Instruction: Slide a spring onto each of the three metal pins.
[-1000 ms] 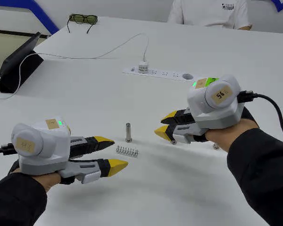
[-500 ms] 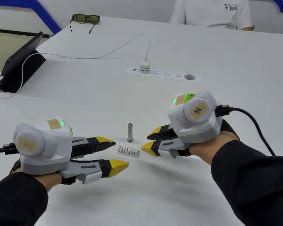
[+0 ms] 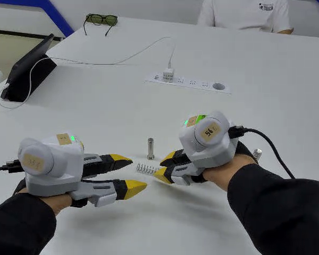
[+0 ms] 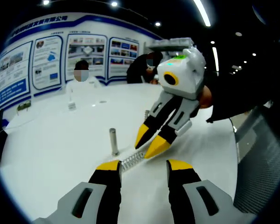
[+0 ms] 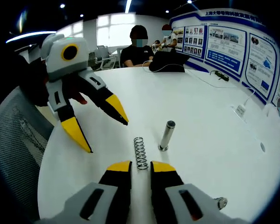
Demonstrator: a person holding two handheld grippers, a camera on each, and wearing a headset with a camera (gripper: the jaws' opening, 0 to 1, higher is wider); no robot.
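On the far left edge of the head view, dark tablet (image 3: 26,69) propped on the white table (image 3: 95,111). Lower left, left gripper (image 3: 135,171) held in a hand, jaws spread wide with nothing between them, yellow tips aimed toward the middle. Just right of those tips, slightly below centre, spring (image 3: 146,169) lying flat on the table. Just above it in the frame and apart from it, pin (image 3: 150,148) standing upright, bare. Right of centre, right gripper (image 3: 160,166) angled down and leftward, jaws a little parted and not clamped, tips at the spring's right end; contact with the coil impossible to tell. Further right, beside the dark sleeve, small metal part (image 3: 257,154), too small to make out.

Across the left gripper view: pin left of centre, spring low in the middle near the left jaw's tip, right gripper slanting down from the upper right.

Across the right gripper view: left gripper at upper left, splayed; spring at centre, its near end at the narrow gap between the two jaws; pin just right of it.
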